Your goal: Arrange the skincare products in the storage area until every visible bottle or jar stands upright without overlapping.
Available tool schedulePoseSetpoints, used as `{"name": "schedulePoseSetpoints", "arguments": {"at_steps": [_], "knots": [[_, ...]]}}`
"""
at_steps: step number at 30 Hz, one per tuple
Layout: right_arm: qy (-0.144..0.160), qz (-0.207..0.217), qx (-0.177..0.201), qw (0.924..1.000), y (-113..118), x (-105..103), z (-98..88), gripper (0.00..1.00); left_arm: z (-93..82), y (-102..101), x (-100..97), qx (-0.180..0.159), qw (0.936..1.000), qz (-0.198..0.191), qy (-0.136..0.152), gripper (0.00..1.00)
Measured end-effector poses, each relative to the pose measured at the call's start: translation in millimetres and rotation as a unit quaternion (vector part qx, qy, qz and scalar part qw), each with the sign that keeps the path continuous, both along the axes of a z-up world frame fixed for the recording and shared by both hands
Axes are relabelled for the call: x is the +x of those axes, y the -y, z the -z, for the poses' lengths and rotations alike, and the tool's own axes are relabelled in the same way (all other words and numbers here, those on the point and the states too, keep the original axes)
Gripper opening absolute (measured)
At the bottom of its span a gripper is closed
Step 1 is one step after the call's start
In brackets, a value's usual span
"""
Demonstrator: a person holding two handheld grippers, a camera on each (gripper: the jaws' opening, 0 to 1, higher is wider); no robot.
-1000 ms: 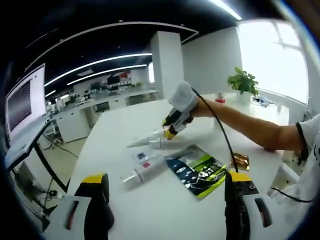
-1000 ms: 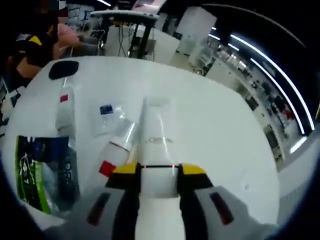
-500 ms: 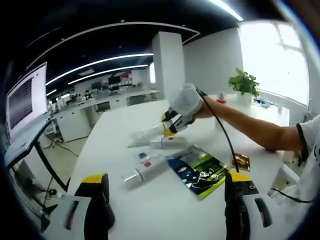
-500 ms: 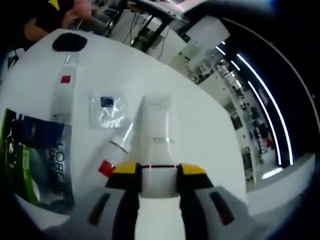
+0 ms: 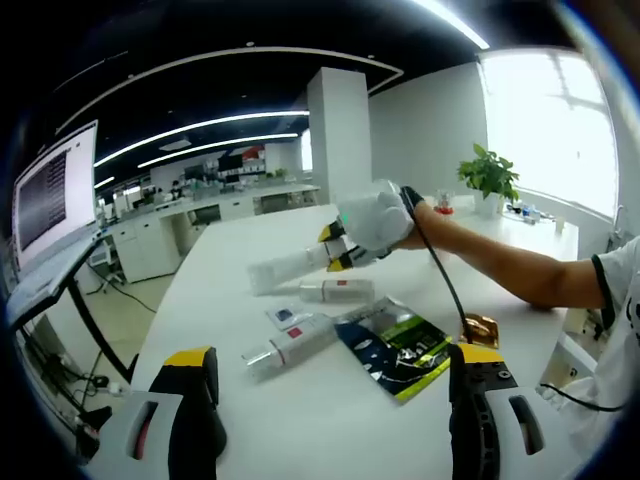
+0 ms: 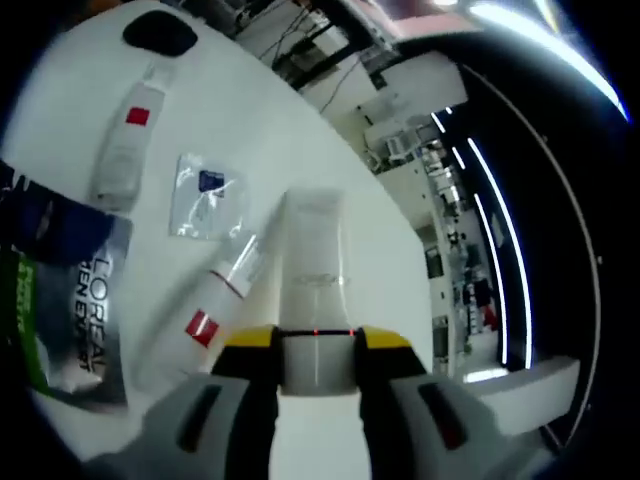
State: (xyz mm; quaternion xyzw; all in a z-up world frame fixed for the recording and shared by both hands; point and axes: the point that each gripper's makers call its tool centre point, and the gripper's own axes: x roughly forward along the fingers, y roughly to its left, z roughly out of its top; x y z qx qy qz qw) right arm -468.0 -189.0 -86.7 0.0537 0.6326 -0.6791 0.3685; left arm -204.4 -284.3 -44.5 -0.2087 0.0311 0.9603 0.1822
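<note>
The right gripper (image 6: 315,345) grasps a white plastic tube (image 6: 314,270) above the white table (image 5: 330,410); the left gripper (image 5: 335,375) stands released.

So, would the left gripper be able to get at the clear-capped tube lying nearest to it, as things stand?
Probably yes: the left gripper is open and empty, with bare table between it and the tube.

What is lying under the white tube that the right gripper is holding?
The white tube hangs above the white table, over a red-labelled tube lying flat. Whatever is beneath the right gripper itself is covered.
</note>
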Motion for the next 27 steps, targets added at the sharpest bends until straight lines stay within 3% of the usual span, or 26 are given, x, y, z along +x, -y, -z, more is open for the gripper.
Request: {"name": "schedulePoseSetpoints", "arguments": {"at_steps": [5, 12, 21, 27], "knots": [[-0.034, -0.003, 0.015, 0.9993, 2, -2, -3.3, 0.29, -1.0, -3, -1.1, 0.008, 1.0000, 0.004, -0.001, 0.98], [-0.110, -0.017, 0.034, 0.9932, 3, 2, -15.6, 0.29, -1.5, -3, -2.2, 0.015, 0.9999, 0.003, -0.004, 0.97], [-0.150, -0.027, 0.057, 0.9867, 4, 5, -19.3, 0.28, 0.8, 0, -2.0, 0.013, 0.9999, -0.001, -0.003, 0.97], [-0.165, -0.045, 0.046, 0.9842, 11, 14, -25.9, 0.28, 1.3, 3, -2.1, 0.016, 0.9999, -0.002, -0.003, 0.97]]}}
